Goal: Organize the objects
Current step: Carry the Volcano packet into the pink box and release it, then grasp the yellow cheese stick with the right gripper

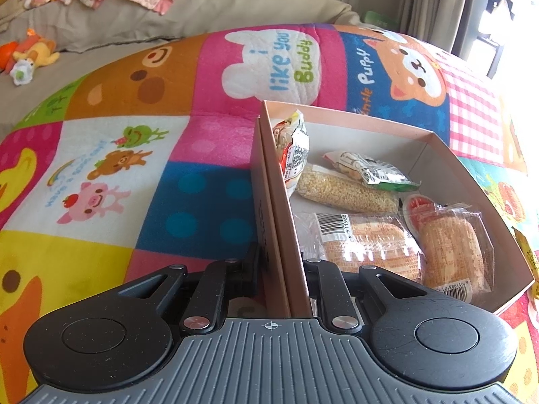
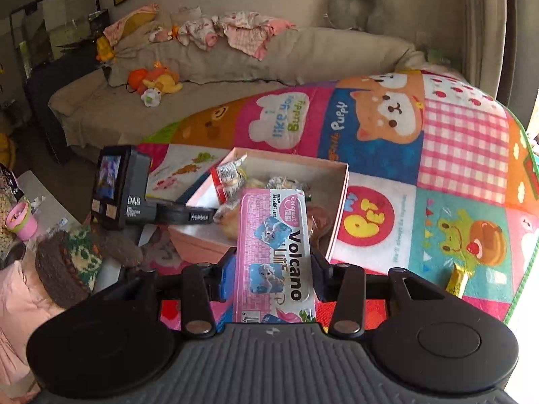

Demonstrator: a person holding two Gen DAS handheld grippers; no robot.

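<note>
1. Pink packet [image 2: 274, 256] marked "Volcano" — clamped flat between the pads of the right gripper [image 2: 273, 271], long axis pointing forward, raised above the quilt [image 2: 465, 155] and short of the box [image 2: 340, 202].
2. Left gripper [image 1: 283, 269] pinched on the near side wall of the box, one pad outside, one inside; steadies the box on soft bedding. Best left clenched until the packet is down.
3. Box already holds wrapped snacks: two clear-wrapped cakes [image 1: 370, 245] at the near end, a grain bar [image 1: 347, 192] mid-floor, a crinkled green-edged pouch [image 1: 370, 168] behind it, another pouch [image 1: 293, 148] leaning on the wall. Bare floor only toward the far wall and far right corner.
4. Likely step: carry packet over the rim, set it in. Advice — clear the near rim with height to spare, keep the packet level, aim for the bare far strip or lay flat across the cakes.
5. Risk: packet longer than the free gap, may tilt on the pouches. Lower until it rests before loosening the pads.
6. Small yellow wrapper [image 2: 456, 281] lies on the quilt outside the box, right of the gripper — apparently not yet sorted.
7. Beyond: sofa [image 2: 303, 64] with soft toys [image 2: 158, 84] and clothes; irrelevant.
</note>
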